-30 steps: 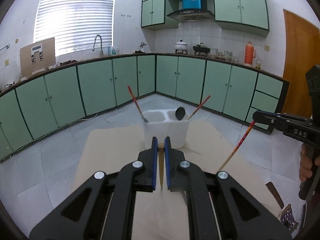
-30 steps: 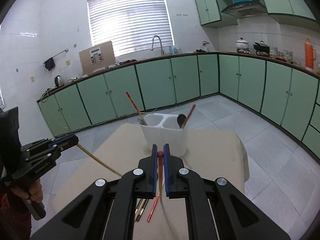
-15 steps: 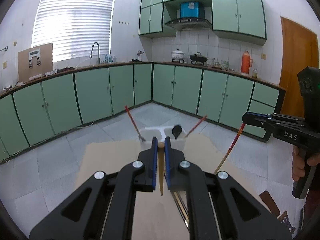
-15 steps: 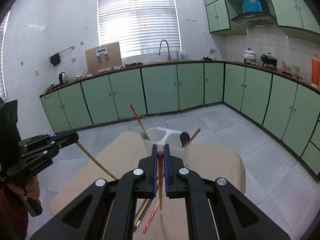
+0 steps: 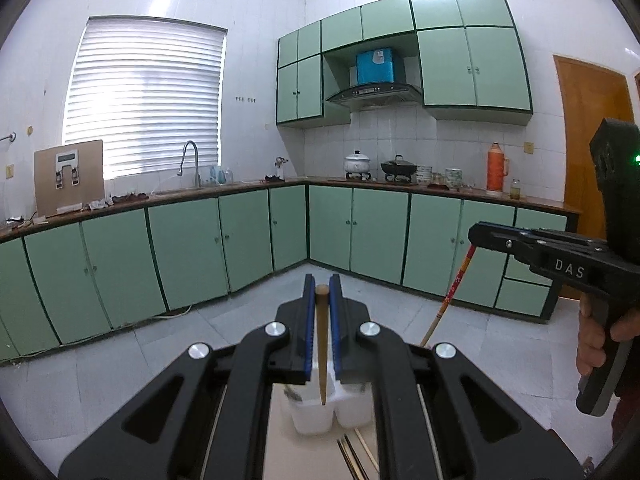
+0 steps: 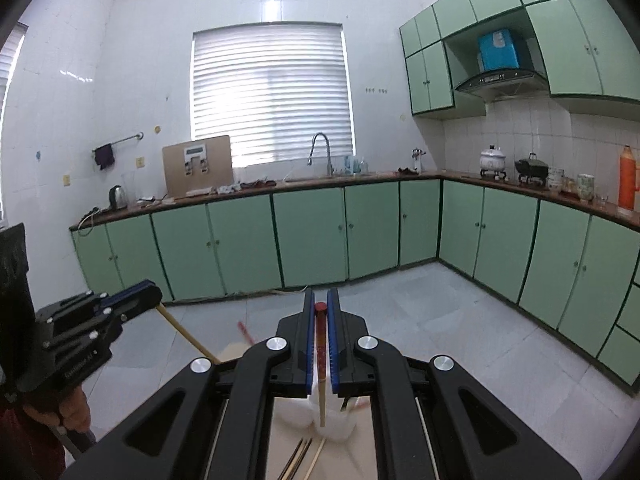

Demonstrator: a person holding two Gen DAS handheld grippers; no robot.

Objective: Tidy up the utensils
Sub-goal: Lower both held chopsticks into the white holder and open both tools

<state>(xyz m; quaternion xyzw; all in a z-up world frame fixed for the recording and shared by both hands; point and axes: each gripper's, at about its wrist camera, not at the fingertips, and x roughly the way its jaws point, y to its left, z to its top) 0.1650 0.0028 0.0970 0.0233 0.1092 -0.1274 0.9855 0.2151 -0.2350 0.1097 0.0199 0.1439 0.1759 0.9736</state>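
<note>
Around me is a kitchen lined with pale green cabinet doors (image 5: 352,236) under a dark countertop, a slatted white window blind (image 6: 272,92) above the sink, and a grey tiled floor; in the middle stands a low beige table (image 5: 276,436), mostly hidden now behind the tools. On it sits the white plastic two-compartment utensil holder (image 5: 312,416), seen in both wrist views only through the gaps in the black linkages, with a few loose chopsticks (image 5: 352,456) lying flat on the table just in front of it. A second ago both tools were low and the holder sat ahead of them in plain view; since then both have risen and tilted up, so the holder has dropped to the bottom of each picture and the far cabinets fill the middle. The left gripper (image 5: 322,308) has its blue-padded jaws pressed on a plain brown wooden chopstick (image 5: 322,356), whose thin tip hangs down over the holder. The right gripper (image 6: 321,320) is likewise clamped on a red-topped chopstick with a pale lower end (image 6: 321,396), tip down above the holder's white wall. From the left view the right tool's chopstick slants down and left below its black nose. To me this reads as the carry stage: one chopstick lifted in each hand, both near the holder, neither yet in a compartment, and lowering the tips in looks like what remains
</note>
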